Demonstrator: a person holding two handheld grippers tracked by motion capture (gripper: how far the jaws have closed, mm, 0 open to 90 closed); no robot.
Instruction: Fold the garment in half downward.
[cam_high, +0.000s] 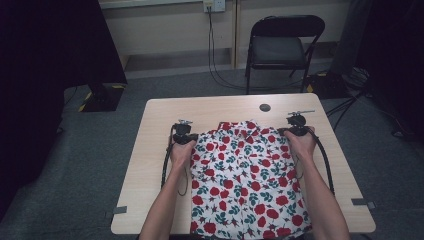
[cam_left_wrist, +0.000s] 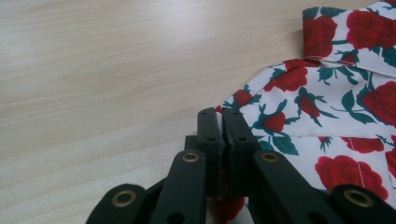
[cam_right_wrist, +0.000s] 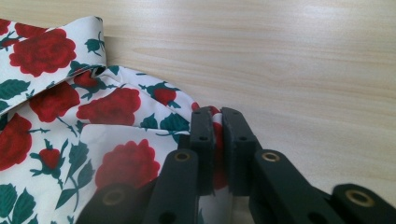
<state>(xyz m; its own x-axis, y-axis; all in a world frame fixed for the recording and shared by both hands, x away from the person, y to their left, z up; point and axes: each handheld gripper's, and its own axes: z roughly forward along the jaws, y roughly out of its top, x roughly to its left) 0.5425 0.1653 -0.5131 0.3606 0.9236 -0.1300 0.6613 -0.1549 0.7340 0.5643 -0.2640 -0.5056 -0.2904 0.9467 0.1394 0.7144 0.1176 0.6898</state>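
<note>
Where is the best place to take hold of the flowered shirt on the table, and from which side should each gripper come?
Probably at the two shoulder corners of the shirt, beside the collar. The cloth lies flat, so only its edges offer a fold to pinch. Each gripper comes from its outer side, low over the table. The left gripper and right gripper are already shut on those edges.

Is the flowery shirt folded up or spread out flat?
Spread out flat: the shirt lies open on the table, collar away from the person, hem at the near edge.

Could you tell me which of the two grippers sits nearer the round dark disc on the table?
The right gripper, pinching the floral shirt below the disc.
</note>
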